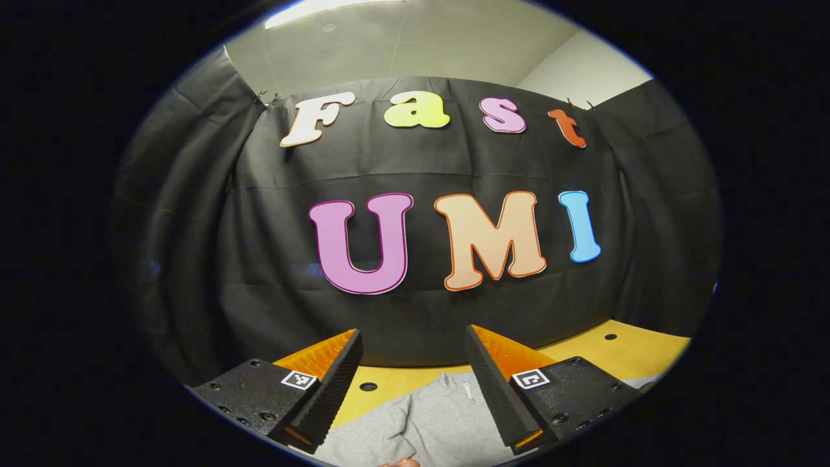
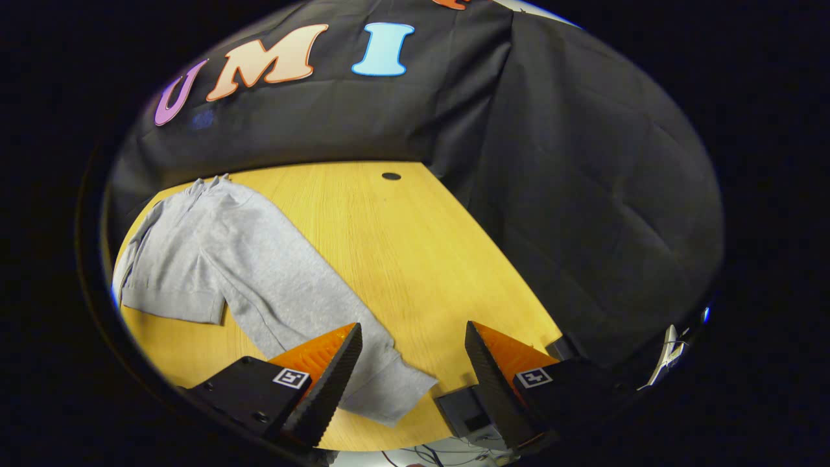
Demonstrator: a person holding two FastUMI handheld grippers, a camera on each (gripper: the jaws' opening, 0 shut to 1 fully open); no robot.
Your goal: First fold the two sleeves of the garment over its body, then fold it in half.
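A grey zip-neck garment (image 2: 188, 253) lies flat on the wooden table (image 2: 402, 253) in the right gripper view. One long sleeve (image 2: 305, 305) stretches out from its body toward me, and its cuff (image 2: 395, 389) lies near the table's front edge. My right gripper (image 2: 412, 376) hovers open above that cuff, holding nothing. In the left gripper view the garment's collar and zipper (image 1: 454, 395) show low down, between the fingers of my left gripper (image 1: 414, 389). That gripper is open, raised above the cloth and pointed at the booth wall.
The black cloth wall stands close behind the table and along its right side. Cable holes (image 2: 391, 176) (image 1: 368, 386) sit in the tabletop. A small dark box (image 2: 463, 408) lies at the front edge by my right gripper, with cables below it.
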